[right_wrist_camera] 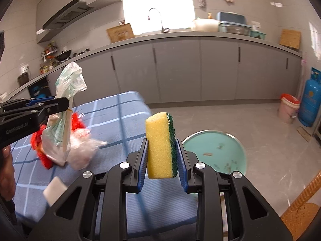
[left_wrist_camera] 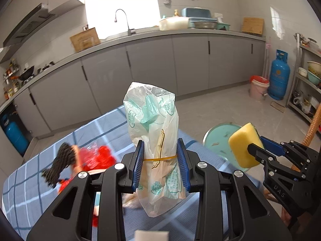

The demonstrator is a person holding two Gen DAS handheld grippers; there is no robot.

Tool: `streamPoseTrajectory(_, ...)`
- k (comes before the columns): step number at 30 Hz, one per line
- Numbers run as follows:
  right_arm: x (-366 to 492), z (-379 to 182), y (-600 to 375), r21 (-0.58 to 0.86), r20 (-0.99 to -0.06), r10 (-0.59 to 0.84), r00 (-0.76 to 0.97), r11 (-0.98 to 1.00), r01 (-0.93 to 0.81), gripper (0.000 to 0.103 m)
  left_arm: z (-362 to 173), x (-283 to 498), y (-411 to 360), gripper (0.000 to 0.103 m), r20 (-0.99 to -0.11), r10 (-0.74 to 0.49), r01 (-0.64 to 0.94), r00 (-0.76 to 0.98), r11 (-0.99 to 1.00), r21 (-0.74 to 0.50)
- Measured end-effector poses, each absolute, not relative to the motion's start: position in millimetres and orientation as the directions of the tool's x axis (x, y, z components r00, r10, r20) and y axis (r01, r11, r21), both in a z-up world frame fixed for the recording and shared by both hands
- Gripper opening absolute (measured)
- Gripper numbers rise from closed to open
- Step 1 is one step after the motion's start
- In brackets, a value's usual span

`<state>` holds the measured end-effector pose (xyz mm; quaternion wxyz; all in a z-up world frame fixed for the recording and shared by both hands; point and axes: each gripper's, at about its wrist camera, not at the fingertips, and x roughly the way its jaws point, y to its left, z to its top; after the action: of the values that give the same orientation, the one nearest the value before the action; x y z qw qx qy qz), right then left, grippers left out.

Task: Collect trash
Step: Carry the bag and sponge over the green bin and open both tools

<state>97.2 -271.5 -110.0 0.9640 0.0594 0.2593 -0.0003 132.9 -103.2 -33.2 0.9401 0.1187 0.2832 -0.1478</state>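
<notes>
While fingers (left_wrist_camera: 140, 158) grip the plastic bag (left_wrist_camera: 152, 132), the bin (right_wrist_camera: 214, 150) holds scraps — few.

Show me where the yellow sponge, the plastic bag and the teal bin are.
yellow sponge (right_wrist_camera: 159, 146): right wrist view, yellow foam face.
plastic bag (left_wrist_camera: 154, 124): left wrist view, upper body.
teal bin (right_wrist_camera: 230, 140): right wrist view, inner surface.

Open grey floor (right_wrist_camera: 210, 112) at centre and right of frame, passable. Obstructed lower right by teal basin (right_wrist_camera: 216, 146) and wicker chair (right_wrist_camera: 301, 206); far right by pink bin (right_wrist_camera: 289, 108) and blue gas cylinder (right_wrist_camera: 312, 100). Cluttered at left: red bag (right_wrist_camera: 77, 123), crumpled plastic (right_wrist_camera: 84, 146) on checked tabletop (right_wrist_camera: 120, 120).
</notes>
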Motion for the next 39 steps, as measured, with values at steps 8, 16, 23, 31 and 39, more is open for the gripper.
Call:
streamPoseTrajectory(8,107,-114,-314,0.112,-0.500,-0.039,0.865,0.988,0.110,0.029,-30,144,-149,0.034,-0.574,-0.271,0.413,0.773,0.901,0.132)
streamPoseTrajectory(16,124,-124,-352,0.104,-0.510,-0.096,0.855,0.980,0.172,0.029,-38,161,-199,0.034,-0.583,-0.312,0.464,0.750,0.876,0.128)
streamPoseTrajectory(23,144,-139,-384,0.103,-0.531,-0.132,0.837,0.970,0.219,0.029,-51,180,-230,0.034,-0.605,-0.337,0.499,0.721,0.859,0.117)
streamPoseTrajectory(31,168,-153,-404,0.105,-0.554,-0.150,0.819,0.963,0.247,0.029,-67,202,-258,0.035,-0.634,-0.351,0.533,0.689,0.838,0.115)
streamPoseTrajectory(39,183,-170,-418,0.114,-0.576,-0.157,0.802,0.956,0.270,0.042,-76,209,-262,0.068,-0.634,-0.324,0.520,0.702,0.842,0.145)
